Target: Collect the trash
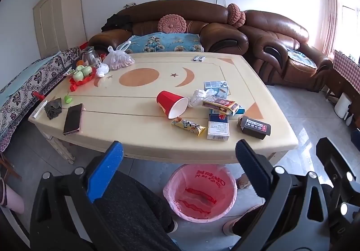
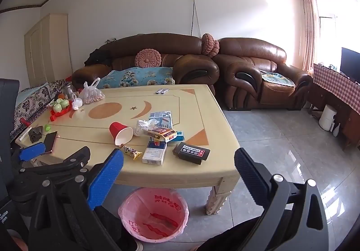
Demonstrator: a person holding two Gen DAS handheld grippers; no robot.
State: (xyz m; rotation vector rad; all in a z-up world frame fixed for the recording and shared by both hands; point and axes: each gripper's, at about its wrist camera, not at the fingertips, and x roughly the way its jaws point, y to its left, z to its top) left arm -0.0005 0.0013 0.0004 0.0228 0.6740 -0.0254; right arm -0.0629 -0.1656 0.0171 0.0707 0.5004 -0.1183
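Left claw: blue ribbed pads spread wide, nothing held. Right claw: the same, empty. Glossy cream tabletop, rounded edges. Near its front edge: tipped red paper cup, crumpled wrapper, flat cartons. Pink-lined round bin on tiled floor below.

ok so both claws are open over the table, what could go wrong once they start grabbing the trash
1. The tipped red paper cup lies on its side, so it may roll away from a pinch.
2. The dark smartphone and the tray of green cups share the cream table and could be binned by mistake.
3. The pink-lined bin sits partly under the table edge, so drops may miss.
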